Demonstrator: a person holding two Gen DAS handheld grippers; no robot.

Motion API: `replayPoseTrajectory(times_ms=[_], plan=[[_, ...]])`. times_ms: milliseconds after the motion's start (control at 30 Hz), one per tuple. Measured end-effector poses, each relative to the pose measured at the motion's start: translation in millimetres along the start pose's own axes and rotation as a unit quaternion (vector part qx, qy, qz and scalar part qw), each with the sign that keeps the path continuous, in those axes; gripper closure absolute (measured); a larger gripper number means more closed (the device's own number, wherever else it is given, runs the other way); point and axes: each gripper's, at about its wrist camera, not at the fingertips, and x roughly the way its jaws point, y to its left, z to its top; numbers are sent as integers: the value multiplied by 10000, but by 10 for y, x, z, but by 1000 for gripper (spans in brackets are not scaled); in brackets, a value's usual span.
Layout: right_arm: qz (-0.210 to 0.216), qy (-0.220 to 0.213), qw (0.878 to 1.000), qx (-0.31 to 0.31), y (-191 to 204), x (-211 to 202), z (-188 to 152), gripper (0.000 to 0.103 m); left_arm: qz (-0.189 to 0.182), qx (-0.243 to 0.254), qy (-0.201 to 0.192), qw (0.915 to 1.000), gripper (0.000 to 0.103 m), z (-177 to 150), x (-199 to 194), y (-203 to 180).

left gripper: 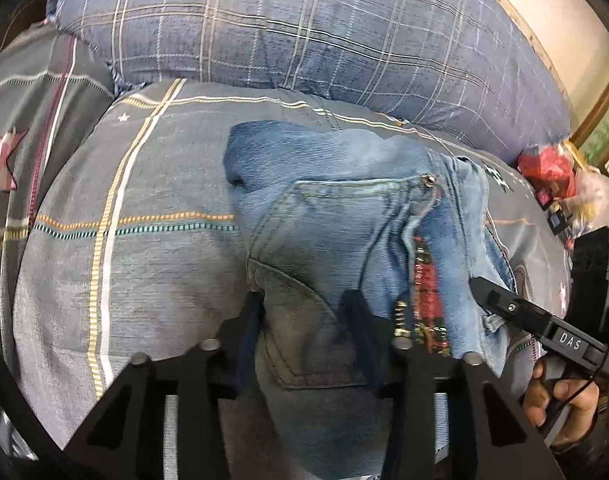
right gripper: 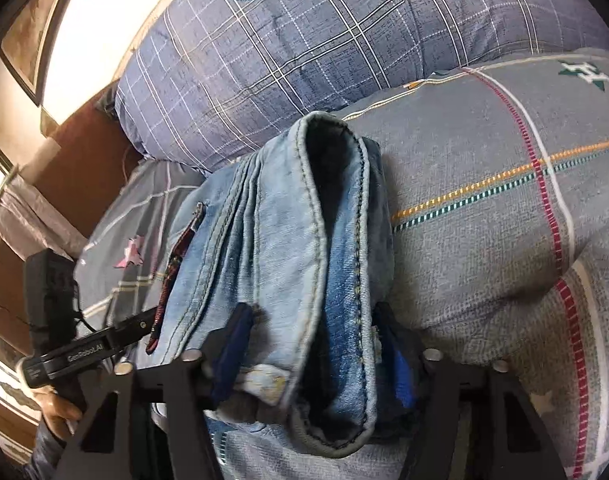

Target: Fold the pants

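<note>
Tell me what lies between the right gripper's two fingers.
In the right wrist view, the folded jeans lie between the right gripper's fingers, hem ends nearest the camera. Whether the pads press the denim is unclear.

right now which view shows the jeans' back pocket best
The left wrist view: the jeans lie pocket side up, the back pocket between its tongs. The right wrist view shows only stacked hems and folded edges, no pocket.
</note>
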Motion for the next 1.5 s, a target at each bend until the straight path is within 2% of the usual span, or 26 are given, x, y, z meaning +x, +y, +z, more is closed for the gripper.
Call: replayPoseTrajectory(times_ms=[33,167,333,667,1000,1300,1500], plan=[[-58,-11,10000,-66,30,-8,-9,50,98,63,-27,9999,66,1,-8,-42],[-352,-59,9987,-365,177,-37,-40,55,435,207,-160,9987,71,16,-84,-179],[-326,-61,9986,-423,232,-114,-18,59,543,294,-286,9977,74,65,-210,-265],[-296,-201,9967,-734,464,-292,-27,60,327,236,-427,9983,77,149,-409,-301],[-112,-387,9956,-845,722,-429,43,60,212,293,-822,9960,77,344,-747,-355],[-57,-701,9921,-1036,950,-610,326,60,106,273,-1177,9926,77,621,-933,-385],[-116,-938,9888,-1152,1097,-681,647,60,172,455,-1349,9897,77,1007,-961,-487]])
